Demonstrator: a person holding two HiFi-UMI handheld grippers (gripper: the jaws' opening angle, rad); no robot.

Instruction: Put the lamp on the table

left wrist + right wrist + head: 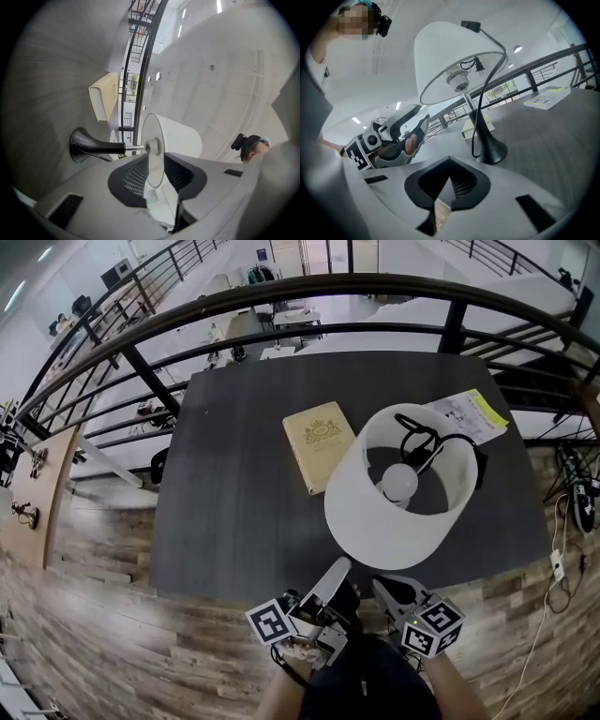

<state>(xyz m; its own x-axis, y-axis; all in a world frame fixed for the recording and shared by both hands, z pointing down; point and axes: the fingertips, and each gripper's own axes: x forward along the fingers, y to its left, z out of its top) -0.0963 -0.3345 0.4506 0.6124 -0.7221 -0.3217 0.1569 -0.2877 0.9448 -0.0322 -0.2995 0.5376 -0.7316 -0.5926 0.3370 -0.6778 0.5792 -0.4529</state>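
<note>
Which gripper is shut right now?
The right gripper: its fingers meet with nothing between them. The left gripper has its fingers apart, with the lampshade rim seen through the gap.

The lamp [361, 512] stands upright on the table [234, 493], near its front edge and towards the right. Its white shade [450, 51] widens downwards, and the round white bulb [399, 482] shows through the open top. A thin metal stem joins a flared black base [490, 150]. A black cord [482, 112] rises from the base and drapes over the shade. The tabletop is dark, wood-grained and rectangular.
</note>
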